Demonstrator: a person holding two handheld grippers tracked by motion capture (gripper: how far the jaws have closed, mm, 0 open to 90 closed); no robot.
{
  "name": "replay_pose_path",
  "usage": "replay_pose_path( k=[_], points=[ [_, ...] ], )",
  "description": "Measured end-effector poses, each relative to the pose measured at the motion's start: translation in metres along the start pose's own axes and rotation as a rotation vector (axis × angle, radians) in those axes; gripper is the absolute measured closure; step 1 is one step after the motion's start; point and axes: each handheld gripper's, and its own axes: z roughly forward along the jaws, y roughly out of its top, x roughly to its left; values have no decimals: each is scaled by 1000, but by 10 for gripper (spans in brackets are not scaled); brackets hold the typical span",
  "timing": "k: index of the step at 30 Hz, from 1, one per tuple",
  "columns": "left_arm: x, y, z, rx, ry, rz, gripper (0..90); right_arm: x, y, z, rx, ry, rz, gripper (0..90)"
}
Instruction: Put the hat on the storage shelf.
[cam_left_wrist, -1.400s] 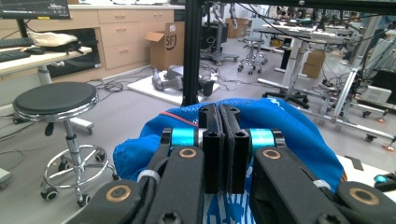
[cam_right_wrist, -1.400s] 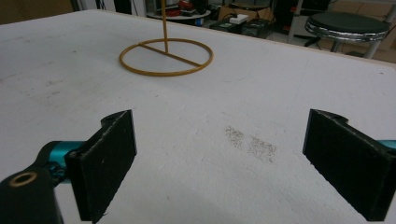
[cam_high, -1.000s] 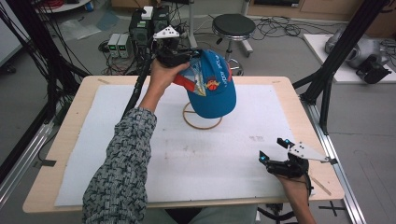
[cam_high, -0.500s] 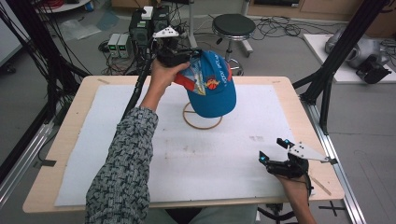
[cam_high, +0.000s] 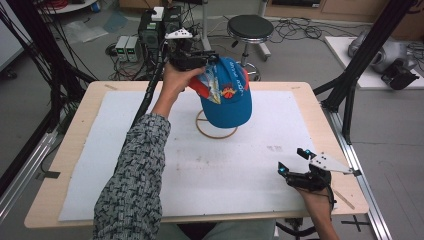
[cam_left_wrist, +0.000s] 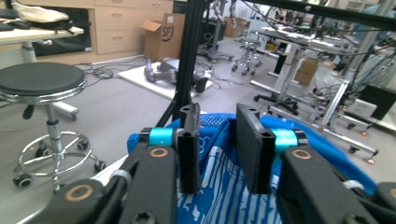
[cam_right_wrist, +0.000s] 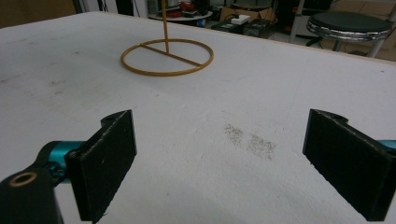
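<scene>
A blue cap (cam_high: 227, 95) with a red-and-white brim hangs on top of a gold wire stand (cam_high: 216, 132) at the back middle of the table. My left gripper (cam_high: 202, 57) is at the cap's brim, held high by the left hand. Its jaws have just been opening. In the left gripper view they stand apart (cam_left_wrist: 217, 149), with the cap's striped fabric (cam_left_wrist: 224, 200) in the gap and no pad pressing on it. My right gripper (cam_high: 292, 162) rests near the front right of the white mat, jaws wide open (cam_right_wrist: 224, 158) with nothing between them. The stand's ring base (cam_right_wrist: 166, 57) lies ahead of it.
A white mat (cam_high: 150, 150) covers most of the wooden table (cam_high: 70, 150). Black frame posts (cam_high: 360, 65) rise at the table's right and left. A round stool (cam_high: 250, 27) and equipment boxes stand on the floor behind the table.
</scene>
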Motion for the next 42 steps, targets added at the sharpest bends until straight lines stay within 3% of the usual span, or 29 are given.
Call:
replay_pose_path(
  k=[2, 11, 16, 29, 34, 42],
  points=[
    [0, 1, -1, -10, -4, -6, 570, 0, 0, 0, 0, 1, -5, 88],
    [-1, 8, -14, -43, -24, -15, 434, 0, 0, 0, 0, 1, -4, 88],
    [-3, 14, -27, -62, -15, 1, 370, 0, 0, 0, -2, -3, -8, 88],
    [-4, 19, -80, -78, 69, 67, 335, -2, 4, 2, -34, -17, 5, 88],
    [-6, 19, -102, -66, 108, 104, 315, 0, 8, 11, -53, -15, -18, 88],
    [-6, 16, -135, -67, 157, 138, 311, 2, 11, 17, -55, -16, -9, 88]
  ],
)
